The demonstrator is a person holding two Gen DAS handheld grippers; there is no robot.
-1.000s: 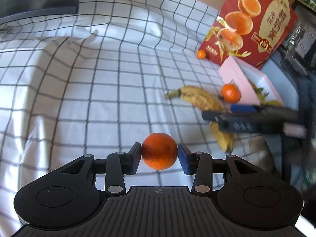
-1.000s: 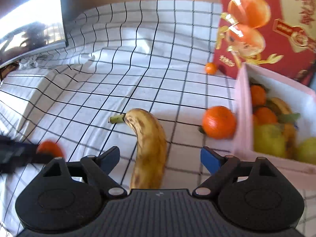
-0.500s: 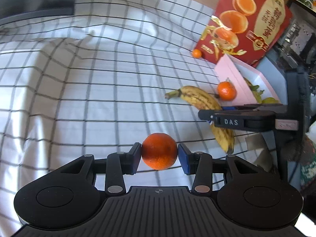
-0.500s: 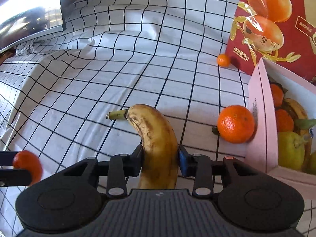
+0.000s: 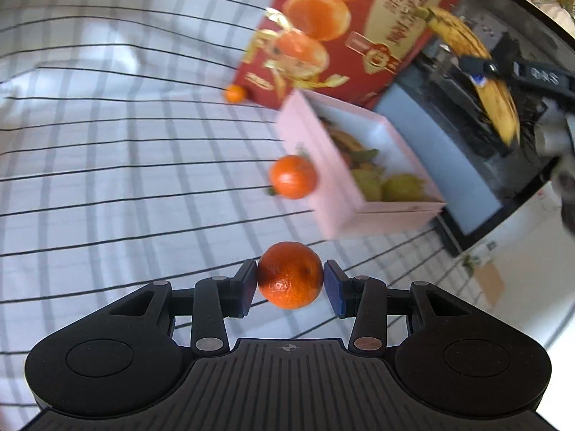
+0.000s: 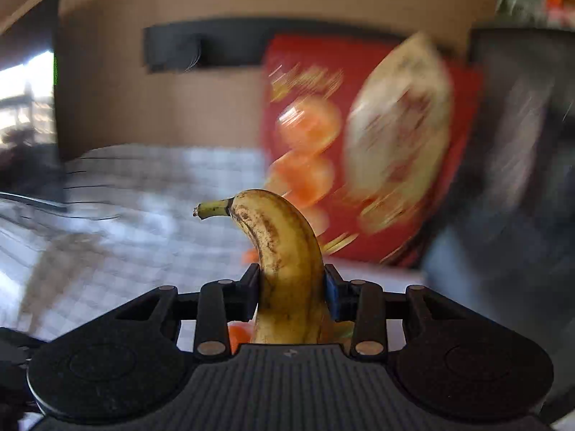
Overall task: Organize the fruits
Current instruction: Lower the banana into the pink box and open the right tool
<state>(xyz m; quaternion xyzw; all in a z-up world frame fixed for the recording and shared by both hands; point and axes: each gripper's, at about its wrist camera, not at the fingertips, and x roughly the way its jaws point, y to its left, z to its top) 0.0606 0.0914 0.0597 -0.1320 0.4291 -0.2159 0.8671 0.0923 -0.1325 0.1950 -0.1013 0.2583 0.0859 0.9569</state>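
My left gripper is matte black, with a ribbed centre plate, two round housings, silver and copper-coloured screws, and blue pads on its fingers. My right gripper is built alike, white lettering along its side.

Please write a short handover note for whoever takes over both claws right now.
Left claw: shut on a tangerine, held above the checked cloth.
Right claw: shut on the banana, lifted clear.
Pink box: already holds several fruits.
Left to do: box both held fruits, then the tangerine beside the box and the small one by the red carton.
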